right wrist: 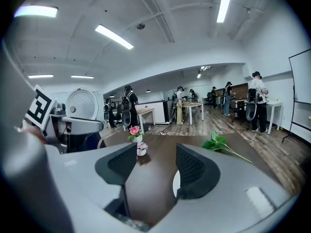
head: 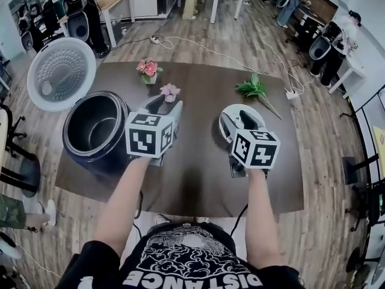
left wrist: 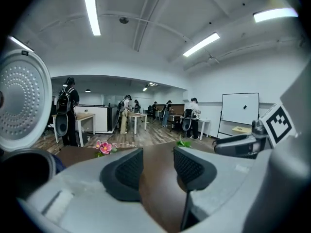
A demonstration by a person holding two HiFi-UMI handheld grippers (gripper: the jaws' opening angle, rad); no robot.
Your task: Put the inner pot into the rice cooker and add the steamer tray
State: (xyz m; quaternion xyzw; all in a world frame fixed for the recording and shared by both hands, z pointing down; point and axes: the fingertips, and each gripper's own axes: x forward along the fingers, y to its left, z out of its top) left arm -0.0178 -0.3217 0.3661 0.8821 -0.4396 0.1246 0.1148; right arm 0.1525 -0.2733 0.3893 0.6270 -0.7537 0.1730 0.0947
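White and round, the tray (head: 230, 111) lies flat on the table (head: 198, 179), partly under the right gripper (head: 243, 118). In the right gripper view only a pale sliver of it shows, just beside the right-hand jaw. It looks like thin moulded plastic, so I judge it light and stiff, a bit slick, and apt to skid on the smooth top if nudged. The rim is the place to take it, one pad above and one below, or two opposite edges with both grippers so that it stays level.

Both grippers stand with jaws spread and nothing between them. The left gripper (head: 163, 104) hangs over bare table just beside the cooker (head: 75, 152).

The cooker sits at the table's left end with its lid (head: 60, 71) thrown back, well clear of the opening. A dark metal pot (head: 96, 128) appears to be seated inside already, though I cannot tell whether it is fully down. If so, the tray is what is left. It needs a flat, centred descent onto the pot's rim.
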